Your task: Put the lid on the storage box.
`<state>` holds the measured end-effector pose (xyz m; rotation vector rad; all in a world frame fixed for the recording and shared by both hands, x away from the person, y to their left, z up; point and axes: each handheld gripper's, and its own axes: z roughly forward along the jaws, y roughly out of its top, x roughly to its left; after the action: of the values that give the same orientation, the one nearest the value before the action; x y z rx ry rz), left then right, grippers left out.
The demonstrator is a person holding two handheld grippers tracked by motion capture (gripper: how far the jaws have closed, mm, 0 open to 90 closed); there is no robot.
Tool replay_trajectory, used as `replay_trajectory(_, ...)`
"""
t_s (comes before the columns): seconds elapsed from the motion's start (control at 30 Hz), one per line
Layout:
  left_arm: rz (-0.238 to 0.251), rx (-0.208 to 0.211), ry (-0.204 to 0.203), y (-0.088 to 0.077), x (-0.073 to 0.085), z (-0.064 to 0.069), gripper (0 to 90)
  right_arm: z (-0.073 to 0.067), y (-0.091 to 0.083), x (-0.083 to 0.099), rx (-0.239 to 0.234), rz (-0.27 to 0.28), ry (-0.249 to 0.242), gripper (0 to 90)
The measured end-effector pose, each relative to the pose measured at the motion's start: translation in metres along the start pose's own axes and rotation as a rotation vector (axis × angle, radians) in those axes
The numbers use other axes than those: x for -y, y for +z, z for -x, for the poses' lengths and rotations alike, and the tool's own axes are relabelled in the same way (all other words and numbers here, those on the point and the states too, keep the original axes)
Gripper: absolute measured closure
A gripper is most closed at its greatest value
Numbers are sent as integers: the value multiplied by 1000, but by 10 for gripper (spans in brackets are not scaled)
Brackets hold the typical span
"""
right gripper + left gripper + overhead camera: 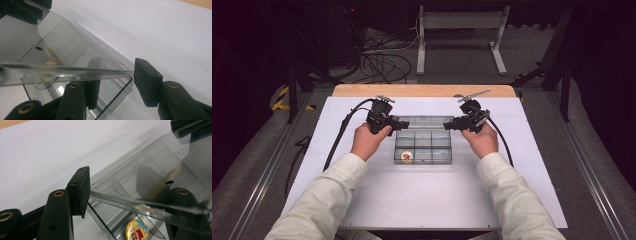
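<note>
A clear plastic compartment box (424, 148) sits mid-table with its clear lid (422, 121) raised at the far side. A round cartoon badge (405, 156) lies in the front left compartment, and the left gripper view shows the badge (137, 230) too. My left gripper (399, 125) is at the lid's left end and my right gripper (450, 125) at its right end. In the left gripper view the jaws of the gripper (131, 195) stand wide apart, the lid (175, 165) ending at the left pad. The right gripper (120, 87) mirrors this around the lid (37, 42).
A white board (422, 200) covers the table, with a wooden strip (422, 90) along the far edge. Both forearms in pale sleeves come in from the bottom. Cables trail from each gripper. A metal frame (459, 35) and floor cables (382, 62) lie beyond the table.
</note>
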<state>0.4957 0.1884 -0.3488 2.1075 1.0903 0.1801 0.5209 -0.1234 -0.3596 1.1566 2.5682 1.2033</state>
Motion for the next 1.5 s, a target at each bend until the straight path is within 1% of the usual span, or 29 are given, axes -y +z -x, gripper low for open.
replay_trajectory(0.13, 4, 1, 2, -1, 1, 1, 457, -3, -6, 4, 10, 8, -8, 553)
replay_trajectory(0.27, 2, 3, 0, -1, 1, 1, 457, -9, -17, 9, 17, 12, -27, 593)
replay_trajectory(0.33, 2, 2, 0, -1, 1, 1, 457, -14, -25, 11, 20, 16, -43, 632)
replay_trajectory(0.37, 2, 2, 1, -1, 1, 1, 457, -17, -29, 11, 23, 20, -51, 667)
replay_trajectory(0.5, 2, 4, 8, -2, 1, 1, 456, -27, -42, 12, -7, 45, -80, 830)
replay_trajectory(0.6, -6, 3, 10, -2, 1, 2, 453, -34, -48, 10, -16, 55, -99, 896)
replay_trajectory(0.7, -9, 1, 11, -4, 1, 3, 447, -37, -49, 9, -14, 63, -102, 898)
replay_trajectory(0.77, -10, -10, 21, -7, 2, 4, 446, -36, -49, 9, -26, 71, -95, 898)
replay_trajectory(0.93, -12, -6, 25, -14, 3, 3, 435, -35, -49, 9, -34, 74, -91, 898)
replay_trajectory(1.1, -24, -33, 43, -22, 8, 5, 432, -38, -50, 10, -44, 73, -93, 898)
replay_trajectory(1.13, -18, -43, 49, -25, 9, 6, 440, -38, -51, 10, -46, 70, -97, 898)
replay_trajectory(1.17, -26, -35, 44, -27, 11, 6, 454, -39, -51, 10, -46, 69, -99, 898)
replay_trajectory(1.23, -33, -32, 46, -30, 14, 7, 476, -40, -51, 11, -47, 65, -105, 897)
replay_trajectory(1.3, -42, -39, 60, -33, 16, 7, 528, -42, -51, 11, -46, 63, -107, 898)
replay_trajectory(1.4, -52, -34, 78, -39, 19, 10, 631, -44, -52, 13, -49, 61, -112, 898)
replay_trajectory(1.5, -53, -22, 90, -44, 23, 14, 708, -45, -52, 15, -52, 58, -113, 897)
